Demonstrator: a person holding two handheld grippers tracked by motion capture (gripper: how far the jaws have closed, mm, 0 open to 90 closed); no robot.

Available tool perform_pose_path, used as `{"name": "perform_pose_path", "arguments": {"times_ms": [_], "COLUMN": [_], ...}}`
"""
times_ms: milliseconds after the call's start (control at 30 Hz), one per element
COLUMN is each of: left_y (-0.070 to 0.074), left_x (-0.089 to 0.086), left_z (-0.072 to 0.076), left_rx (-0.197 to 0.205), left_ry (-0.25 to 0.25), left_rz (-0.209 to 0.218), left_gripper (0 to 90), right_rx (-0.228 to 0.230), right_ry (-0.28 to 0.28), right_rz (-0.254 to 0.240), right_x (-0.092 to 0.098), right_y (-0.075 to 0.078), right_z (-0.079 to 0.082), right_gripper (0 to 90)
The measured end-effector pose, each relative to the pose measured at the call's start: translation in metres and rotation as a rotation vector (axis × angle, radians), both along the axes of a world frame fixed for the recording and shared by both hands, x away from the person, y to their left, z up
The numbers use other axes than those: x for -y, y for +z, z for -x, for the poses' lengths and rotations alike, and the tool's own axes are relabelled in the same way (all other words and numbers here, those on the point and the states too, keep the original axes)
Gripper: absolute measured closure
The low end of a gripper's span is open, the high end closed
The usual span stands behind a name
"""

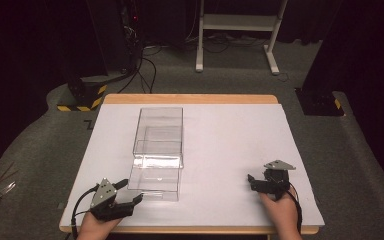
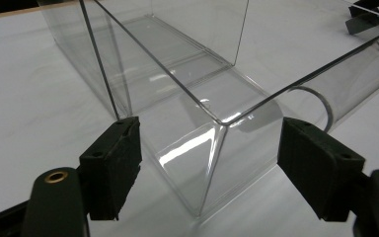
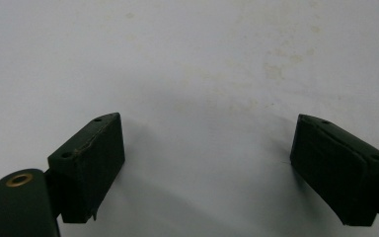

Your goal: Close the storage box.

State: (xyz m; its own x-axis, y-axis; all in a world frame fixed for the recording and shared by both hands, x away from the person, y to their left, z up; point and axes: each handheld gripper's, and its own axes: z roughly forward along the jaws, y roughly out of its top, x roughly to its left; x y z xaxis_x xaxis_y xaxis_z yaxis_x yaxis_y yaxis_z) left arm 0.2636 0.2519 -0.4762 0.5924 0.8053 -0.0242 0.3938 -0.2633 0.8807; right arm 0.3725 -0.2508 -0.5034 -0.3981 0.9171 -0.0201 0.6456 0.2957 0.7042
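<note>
A clear rectangular plastic box with a drawer-like inner tray (image 1: 157, 152) lies on the white-covered bench (image 1: 230, 145), left of the bench's middle, its long axis running from the far edge toward the near edge; the transparent inner tray is slid partway out toward the person. The left gripper (image 1: 125, 196) sits at the near-left corner of the bench, just beside the tray's near-left corner, and in the left gripper view its jaws stand released and wide, straddling that corner (image 2: 217, 148) without touching it, likely lined up to take hold of the tray. The right gripper (image 1: 260, 184) rests toward the near-right corner, well apart from the box, its jaws likewise released over bare bench surface, apparently parked out of the way.
</note>
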Motion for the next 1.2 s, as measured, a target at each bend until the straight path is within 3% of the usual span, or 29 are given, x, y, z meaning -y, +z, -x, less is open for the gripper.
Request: {"name": "perform_pose_path", "arguments": {"times_ms": [167, 500, 733, 867, 1033, 1200], "left_y": [0.0, 0.002, 0.002, 0.003, 0.003, 0.003], "left_x": [0.004, 0.009, 0.009, 0.01, 0.008, 0.009], "left_z": [-0.001, -0.006, -0.008, -0.009, -0.015, -0.022], "left_rx": [0.014, 0.02, 0.027, 0.034, 0.025, 0.021], "left_ry": [0.003, 0.015, 0.022, 0.039, 0.058, 0.109], "left_rz": [-0.01, 0.031, 0.028, 0.022, 0.049, 0.051], "left_gripper": [28.2, 32.5, 34.6, 36.3, 37.3, 30.4], "right_rx": [0.0, 0.0, 0.0, 0.0, 0.0, -0.001], "right_ry": [0.0, 0.0, 0.0, 0.0, 0.0, 0.0], "right_rz": [0.001, 0.0, 0.0, 0.0, 0.0, 0.0], "right_x": [0.0, 0.0, 0.0, 0.0, 0.0, 0.0], "right_y": [0.0, 0.0, 0.0, 0.0, 0.0, 0.0], "right_z": [0.0, 0.0, 0.0, 0.0, 0.0, 0.0], "right_gripper": [13.3, 13.3, 13.3, 13.3, 13.3, 13.3]}}
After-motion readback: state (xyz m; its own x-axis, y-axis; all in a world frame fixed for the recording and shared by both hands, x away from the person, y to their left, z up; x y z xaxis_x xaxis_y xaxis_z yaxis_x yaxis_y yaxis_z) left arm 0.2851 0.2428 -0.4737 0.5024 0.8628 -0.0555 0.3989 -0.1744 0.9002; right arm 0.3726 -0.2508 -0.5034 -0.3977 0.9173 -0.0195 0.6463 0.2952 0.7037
